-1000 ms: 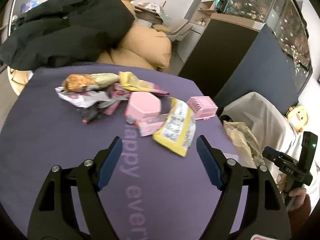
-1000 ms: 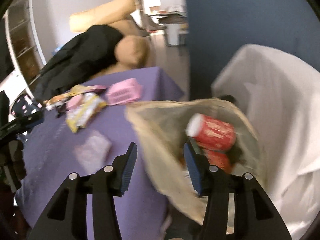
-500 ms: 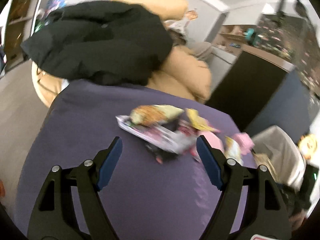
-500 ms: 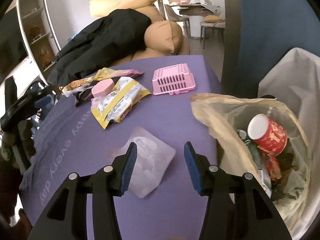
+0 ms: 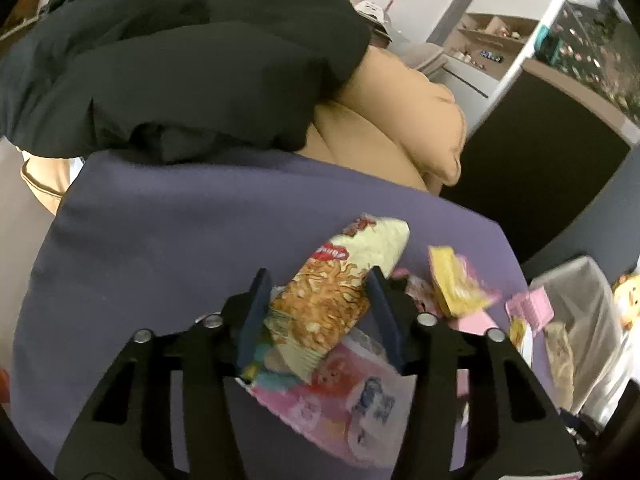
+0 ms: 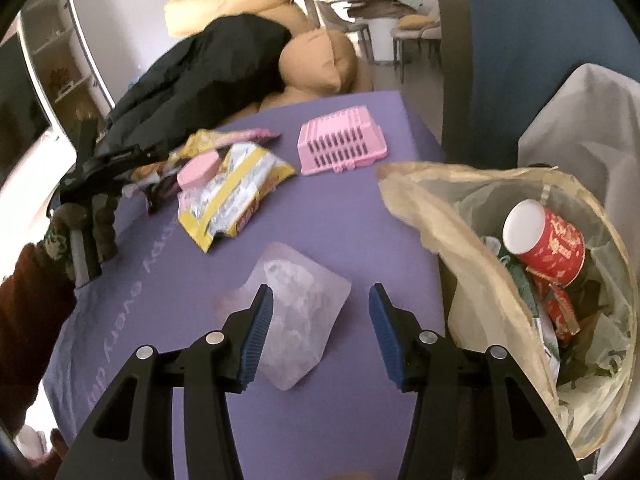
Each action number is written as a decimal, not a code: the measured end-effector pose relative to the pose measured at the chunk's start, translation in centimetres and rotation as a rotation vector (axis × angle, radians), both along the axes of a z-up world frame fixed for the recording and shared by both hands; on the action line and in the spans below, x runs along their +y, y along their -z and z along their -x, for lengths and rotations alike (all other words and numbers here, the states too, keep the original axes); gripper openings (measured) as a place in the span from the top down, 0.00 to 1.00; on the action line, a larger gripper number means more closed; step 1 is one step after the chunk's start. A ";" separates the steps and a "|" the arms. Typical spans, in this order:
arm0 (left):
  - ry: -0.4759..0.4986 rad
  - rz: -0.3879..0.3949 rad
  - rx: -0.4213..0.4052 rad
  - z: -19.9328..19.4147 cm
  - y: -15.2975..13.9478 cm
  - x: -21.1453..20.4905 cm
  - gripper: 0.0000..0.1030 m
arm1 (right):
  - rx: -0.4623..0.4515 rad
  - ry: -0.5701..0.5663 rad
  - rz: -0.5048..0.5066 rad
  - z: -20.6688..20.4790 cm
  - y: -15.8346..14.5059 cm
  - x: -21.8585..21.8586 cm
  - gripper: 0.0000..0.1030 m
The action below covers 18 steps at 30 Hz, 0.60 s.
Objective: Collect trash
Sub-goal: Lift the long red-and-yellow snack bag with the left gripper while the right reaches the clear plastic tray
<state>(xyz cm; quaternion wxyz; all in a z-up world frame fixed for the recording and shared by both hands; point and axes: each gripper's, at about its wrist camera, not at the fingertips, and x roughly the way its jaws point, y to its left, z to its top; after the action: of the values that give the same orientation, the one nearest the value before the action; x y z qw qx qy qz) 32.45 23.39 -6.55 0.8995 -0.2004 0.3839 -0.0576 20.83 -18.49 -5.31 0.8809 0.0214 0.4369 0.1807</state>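
Jaws of the left gripper point(image 5: 318, 312) are closing around a noodle wrapper point(image 5: 336, 292), which lies between the blue pads atop a pink printed wrapper point(image 5: 344, 404); whether the pads already press on it cannot be told. Jaws of the right gripper point(image 6: 320, 330) stand partly apart and hold nothing, poised over a clear plastic packet point(image 6: 296, 312) that lies flat on the purple tabletop point(image 6: 344, 216), its left part between the pads without touching them.

Just beyond the noodle wrapper, the left wrist view shows a small yellow wrapper point(image 5: 456, 288) among pink scraps. In the right wrist view a yellow-and-silver snack bag point(image 6: 232, 192) lies farther out, a pink round lid point(image 6: 198, 168) resting at its far edge, and a pink slotted basket point(image 6: 342, 146) sits upside down near the tabletop's far corner. At the right edge hangs an open trash bag point(image 6: 432, 208), with a red paper cup point(image 6: 548, 236) on its side inside among other rubbish. A black jacket point(image 5: 180, 52) drapes over tan cushions point(image 5: 400, 120) behind the tabletop.
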 end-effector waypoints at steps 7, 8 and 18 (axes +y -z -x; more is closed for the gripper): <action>0.085 -0.034 0.029 3.0 -0.8 -2.0 0.71 | 0.026 -0.032 -0.008 -0.4 0.3 0.6 0.43; 0.108 -0.029 0.031 3.8 -1.1 -2.3 0.71 | 0.028 -0.036 -0.005 -0.4 0.3 0.6 0.43; 0.217 0.013 0.042 10.1 -2.7 -4.1 0.72 | 0.084 -0.093 -0.006 -1.0 0.2 0.6 0.40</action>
<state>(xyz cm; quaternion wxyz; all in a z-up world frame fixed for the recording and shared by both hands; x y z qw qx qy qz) 22.38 19.29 -3.83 0.8785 -0.1646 0.4217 -0.1528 21.80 -17.94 -5.50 0.8525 0.0115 0.4733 0.2215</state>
